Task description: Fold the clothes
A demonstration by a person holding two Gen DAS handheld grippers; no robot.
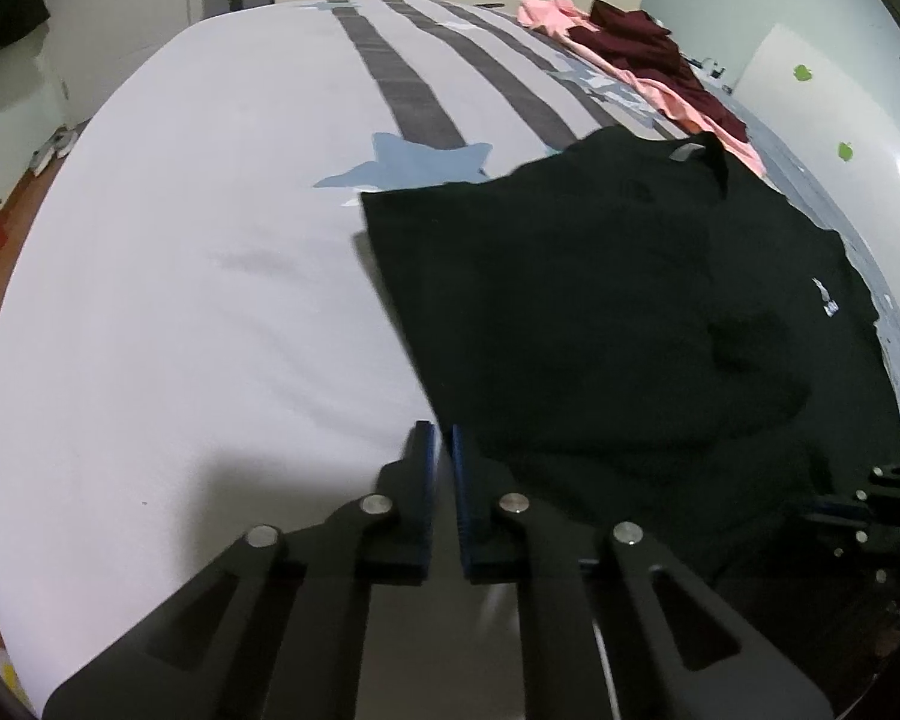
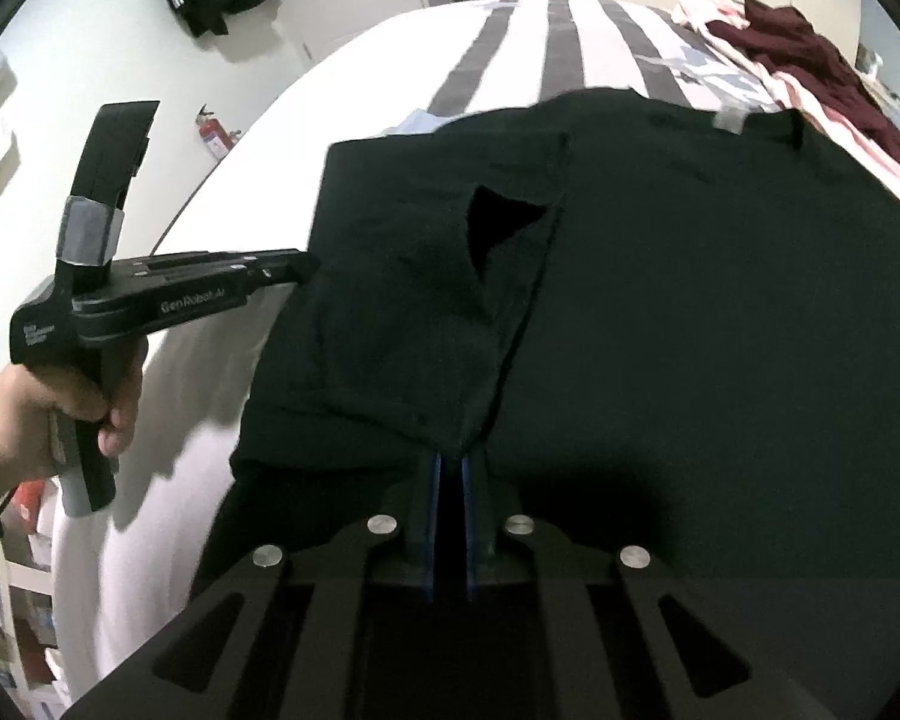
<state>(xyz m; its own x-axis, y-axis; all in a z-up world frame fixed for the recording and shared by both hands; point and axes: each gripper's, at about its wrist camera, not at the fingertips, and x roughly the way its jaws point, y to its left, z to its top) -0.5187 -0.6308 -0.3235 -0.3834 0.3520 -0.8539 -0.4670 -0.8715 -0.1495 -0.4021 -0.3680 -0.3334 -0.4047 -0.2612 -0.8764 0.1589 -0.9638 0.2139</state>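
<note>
Currently, left wrist view: our left gripper [image 1: 444, 438] pinches the black T-shirt [image 1: 600, 312] edge, shirt flat on the striped bed [image 1: 210, 300]. Right wrist view: right gripper [image 2: 450, 465] clamps the folded sleeve [image 2: 414, 300]. Soft, limp fabric; we grip hems.

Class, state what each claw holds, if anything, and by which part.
Right claw: pinches the black T-shirt at its near hem, where the folded side ends. Left claw: almost shut beside the shirt's edge; a hold cannot be told.

You have one black cotton T-shirt [image 2: 690, 300], one pink garment [image 1: 660, 90], one maroon garment [image 1: 636, 42], two black grippers [image 1: 444, 450] [image 2: 450, 462].
</note>
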